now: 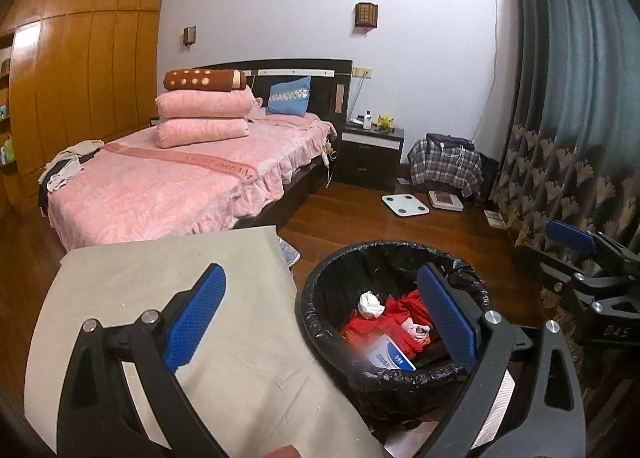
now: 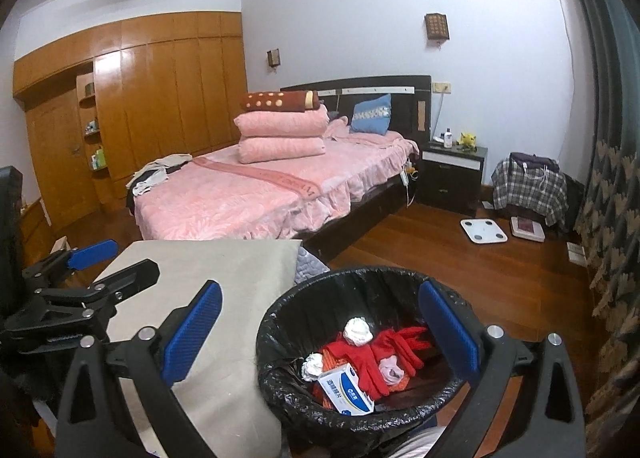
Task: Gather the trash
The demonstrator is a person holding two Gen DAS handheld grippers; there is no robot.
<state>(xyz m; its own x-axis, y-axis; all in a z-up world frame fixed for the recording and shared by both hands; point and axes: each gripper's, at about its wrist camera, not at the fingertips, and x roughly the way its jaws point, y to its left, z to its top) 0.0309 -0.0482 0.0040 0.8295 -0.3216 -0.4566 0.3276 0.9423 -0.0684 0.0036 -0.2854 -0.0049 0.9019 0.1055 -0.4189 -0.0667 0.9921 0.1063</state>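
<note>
A round trash bin [image 1: 310, 300] [image 2: 269, 332] lined with a black bag stands on the wooden floor just right of a beige-covered table [image 1: 160, 290] [image 2: 240, 278]. Inside lie crumpled white paper balls [image 1: 370, 304] [image 2: 358, 331], red gloves [image 1: 400, 318] [image 2: 380, 354] and a white and blue box [image 1: 390, 358] [image 2: 346, 388]. My left gripper [image 1: 322, 318] hangs open and empty over the bin's left rim. My right gripper [image 2: 320, 332] is also open and empty above the bin. Each gripper shows at the edge of the other's view, the right one [image 1: 572, 238] and the left one [image 2: 90, 254].
A bed with a pink cover [image 1: 168, 182] [image 2: 248, 194] and stacked quilts fills the middle. Beyond it are a dark nightstand [image 1: 370, 156], a plaid-covered pile [image 1: 446, 166], two scales on the floor [image 1: 405, 204], a patterned curtain [image 1: 568, 118] at right and a wooden wardrobe [image 1: 80, 70] at left.
</note>
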